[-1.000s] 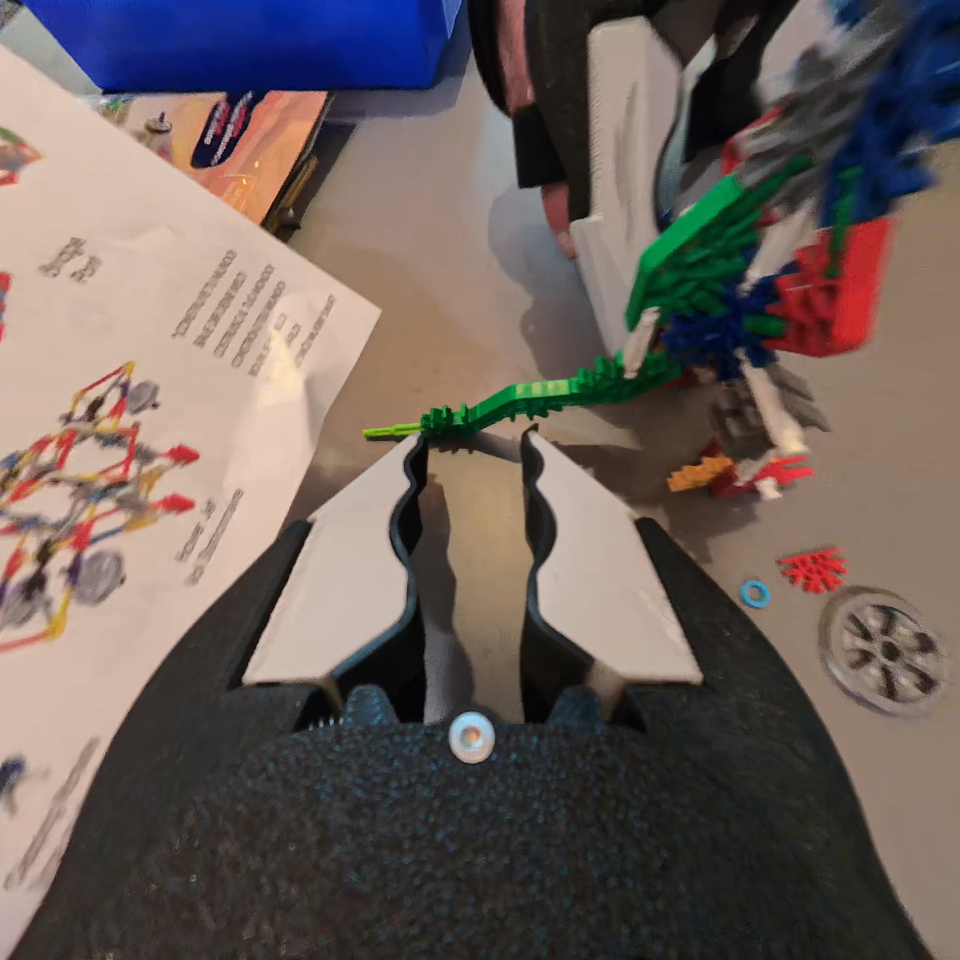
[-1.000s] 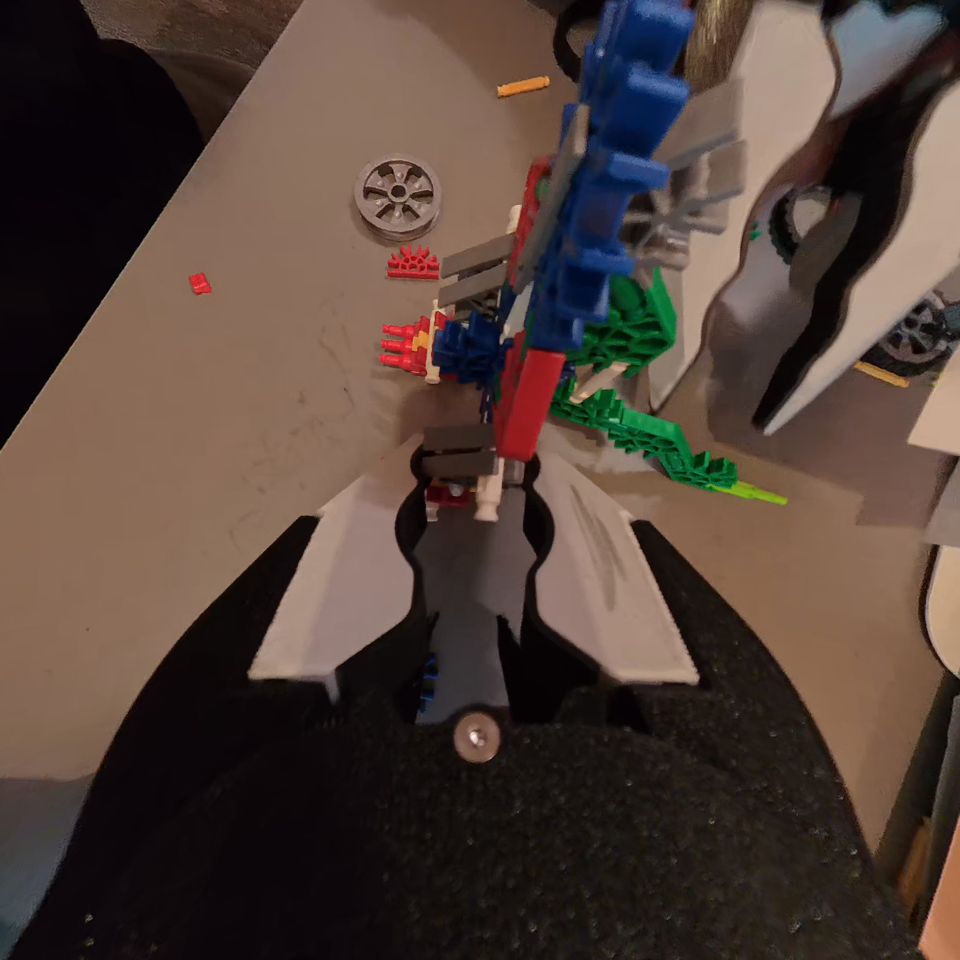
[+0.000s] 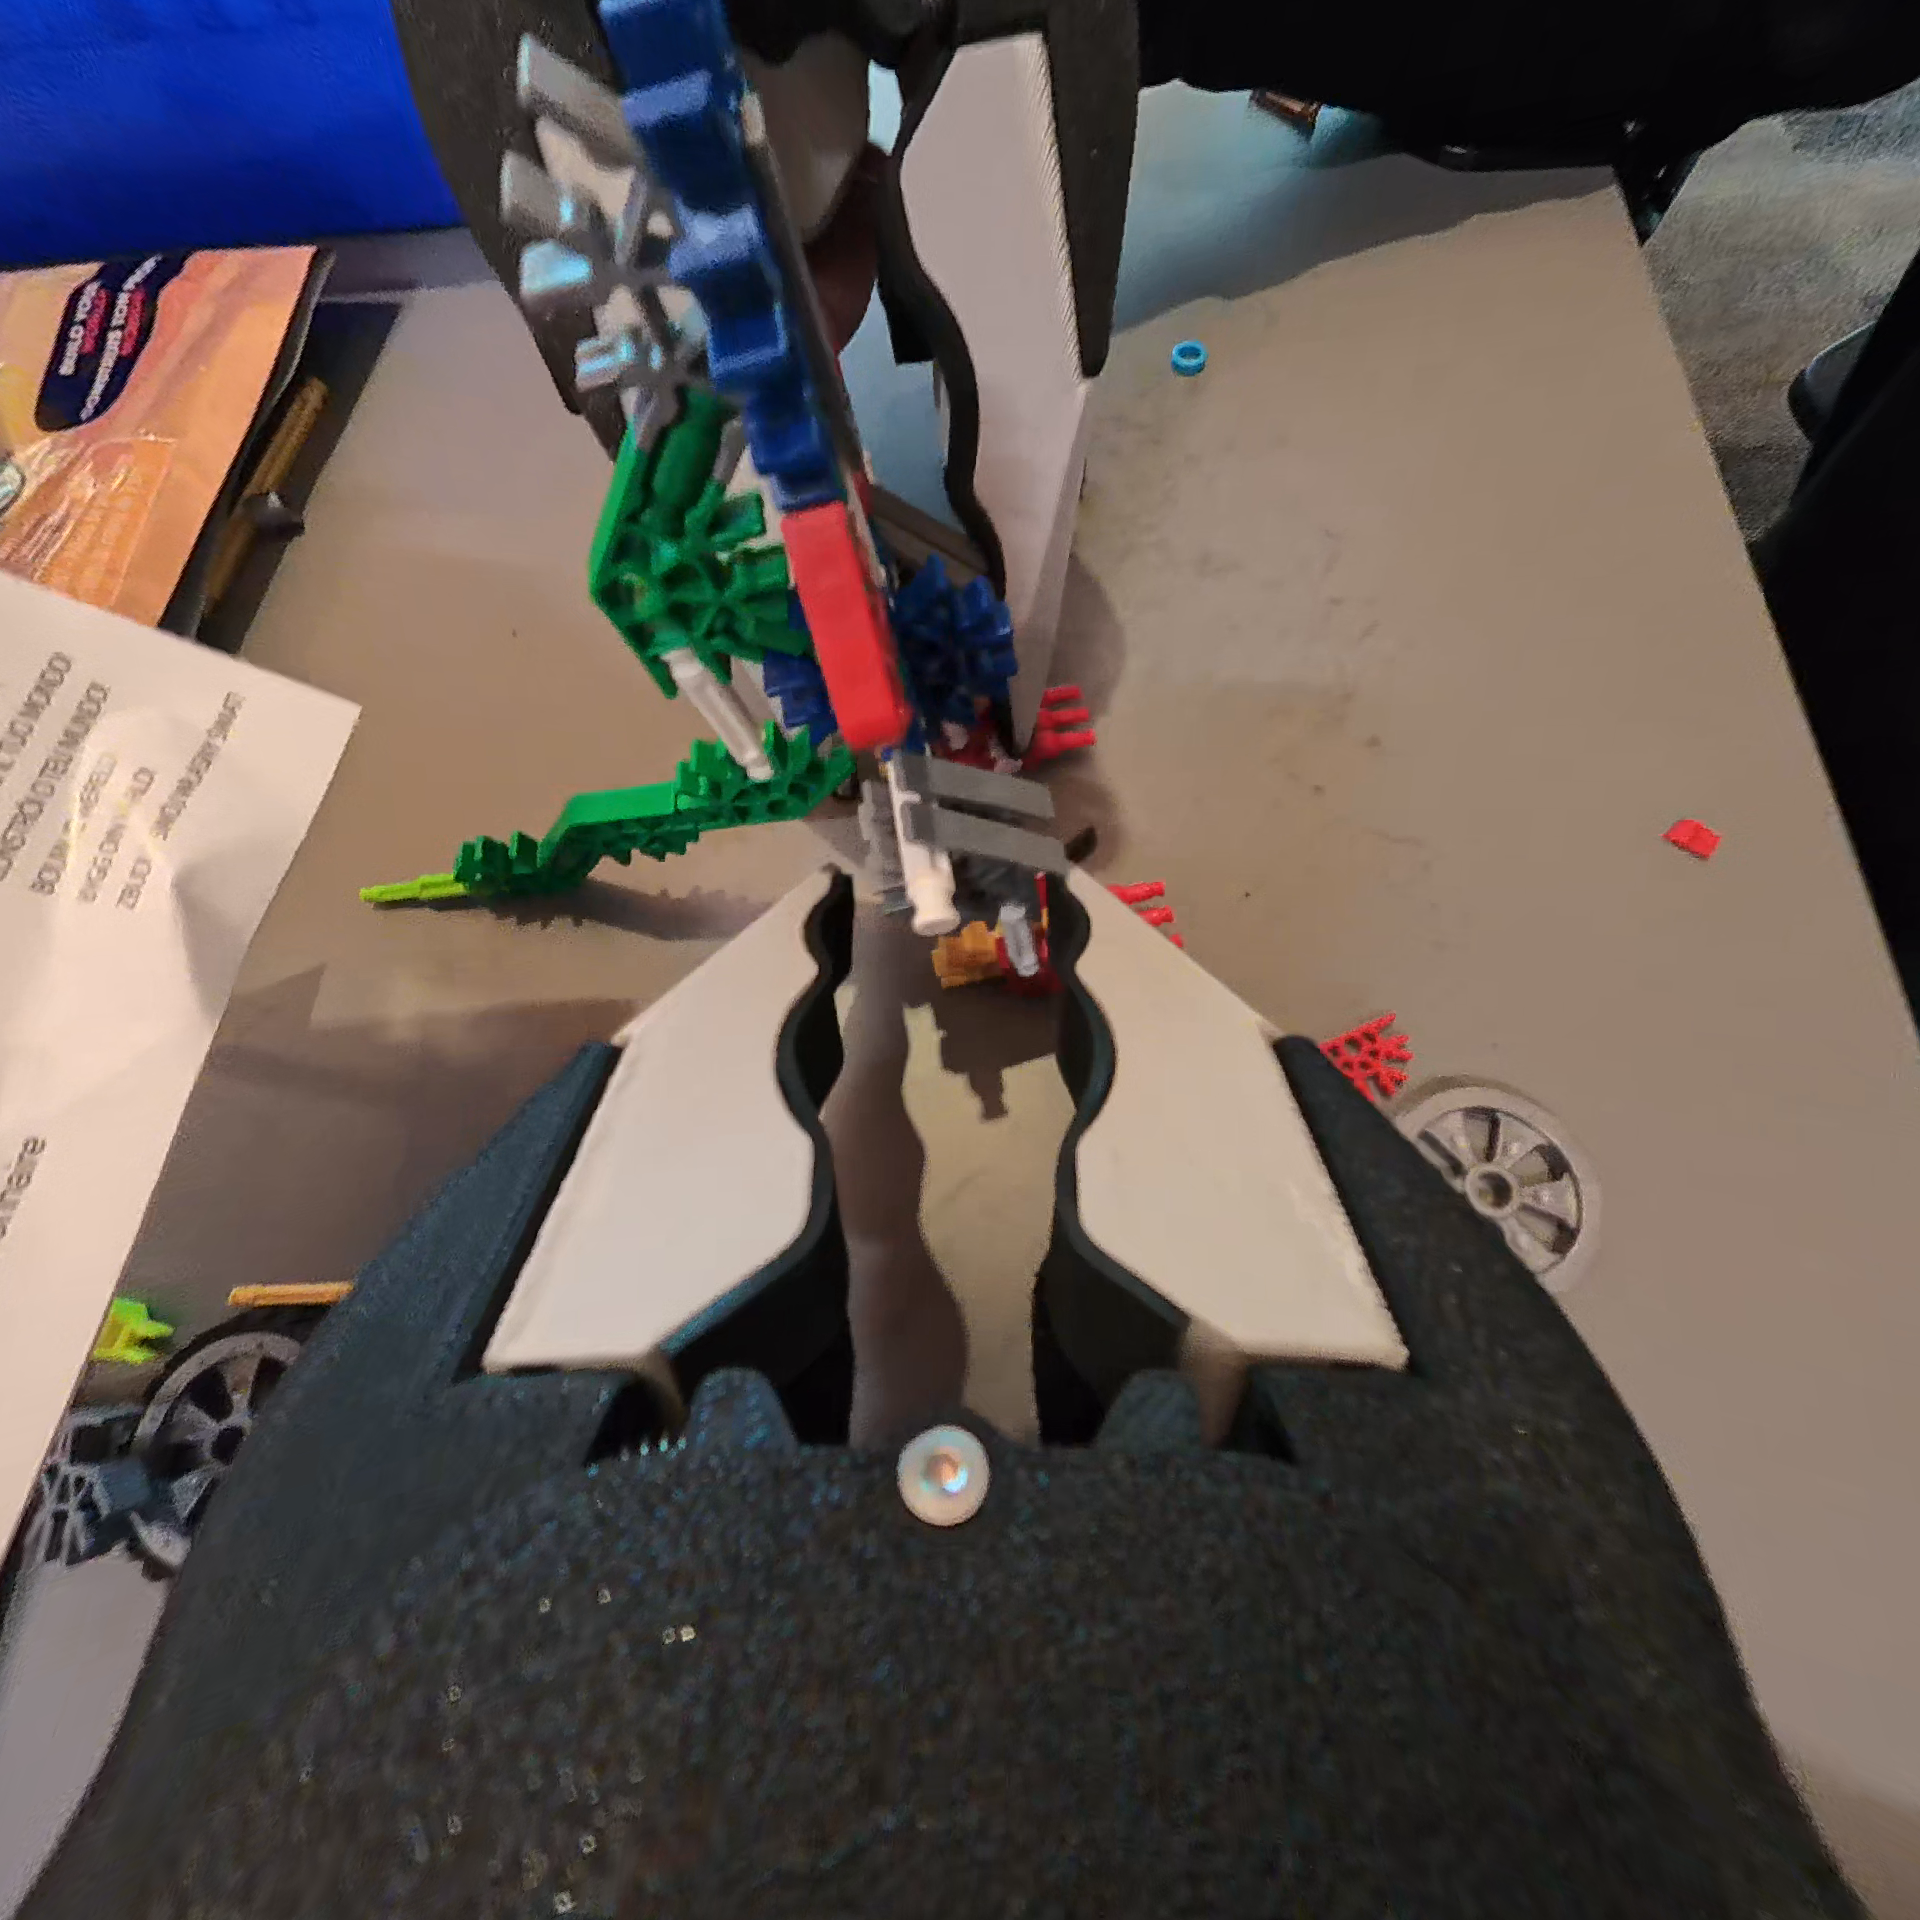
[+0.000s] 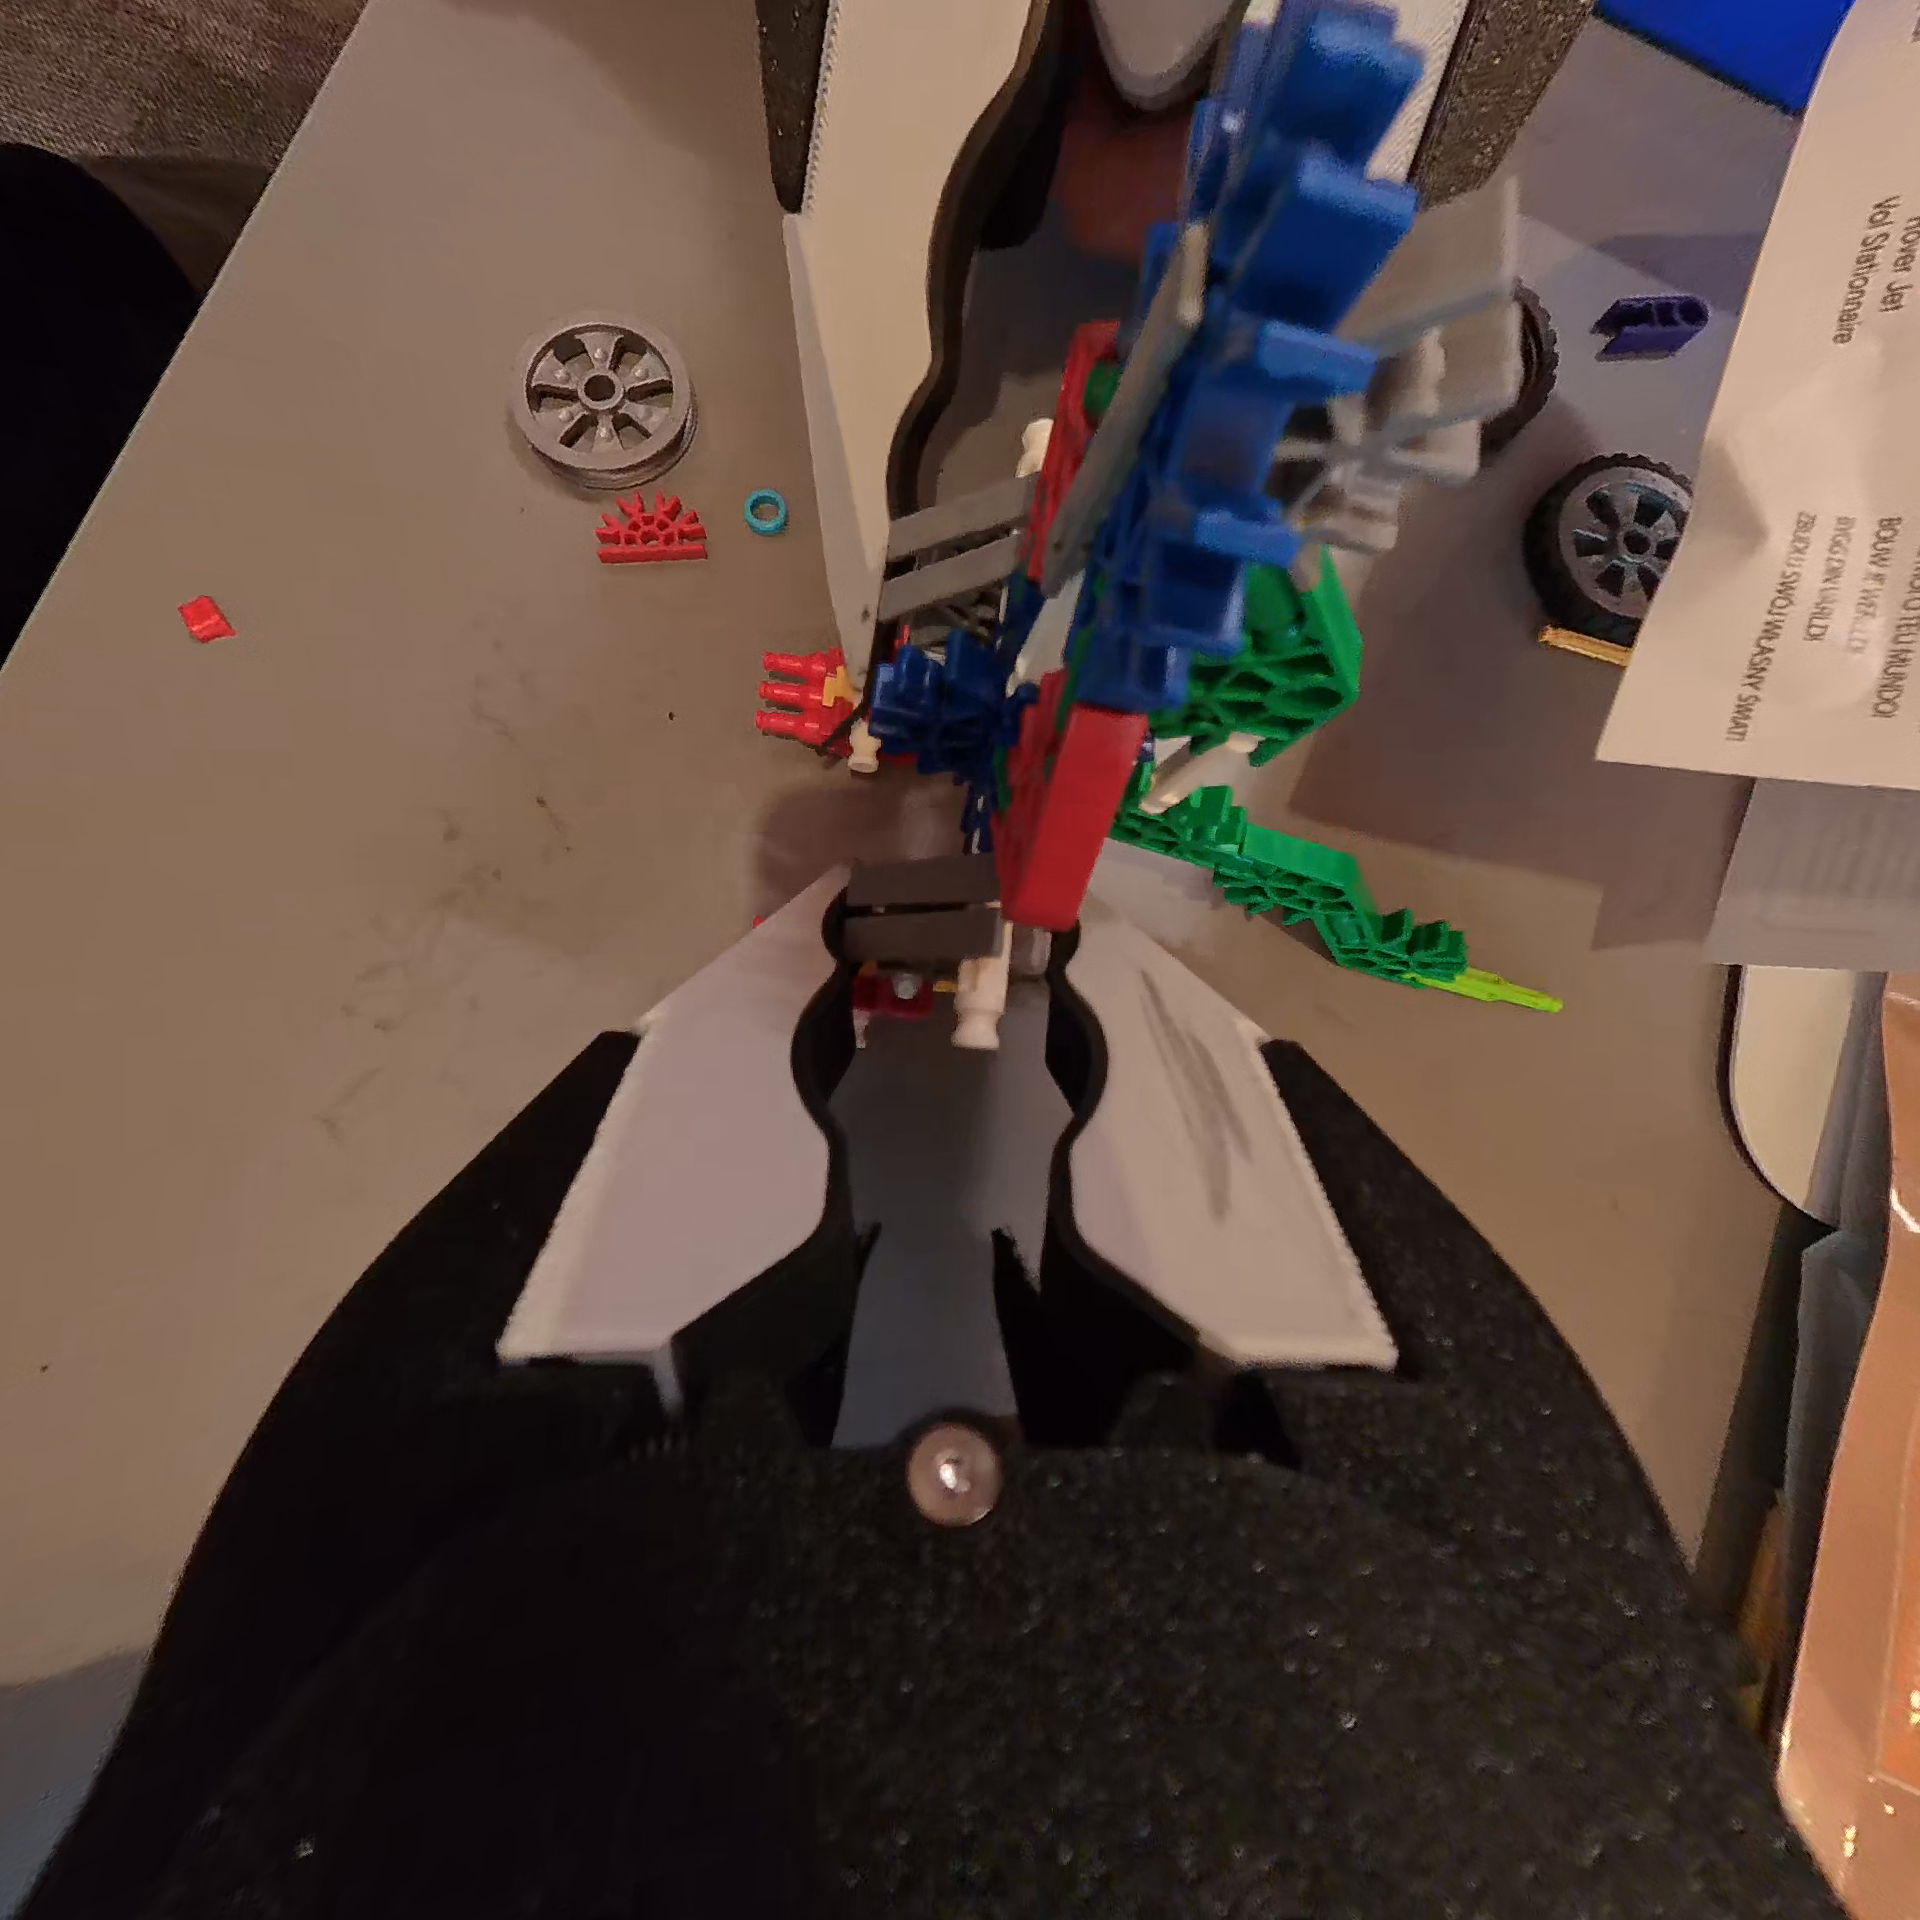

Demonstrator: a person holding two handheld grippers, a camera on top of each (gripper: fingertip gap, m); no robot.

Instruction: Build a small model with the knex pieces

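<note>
several loose toy pieces dot grey table.

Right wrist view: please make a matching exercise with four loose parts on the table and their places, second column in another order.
Things:
1. grey spoked wheel
2. teal ring
3. small red chip
4. black-tyred wheel

Places:
A. far left, alone on the grey table
B. just right of the red fan connector
C. right side, at the edge of the white printed sheet
D. directly above the red fan connector

Pairs: 1-D, 2-B, 3-A, 4-C
</note>
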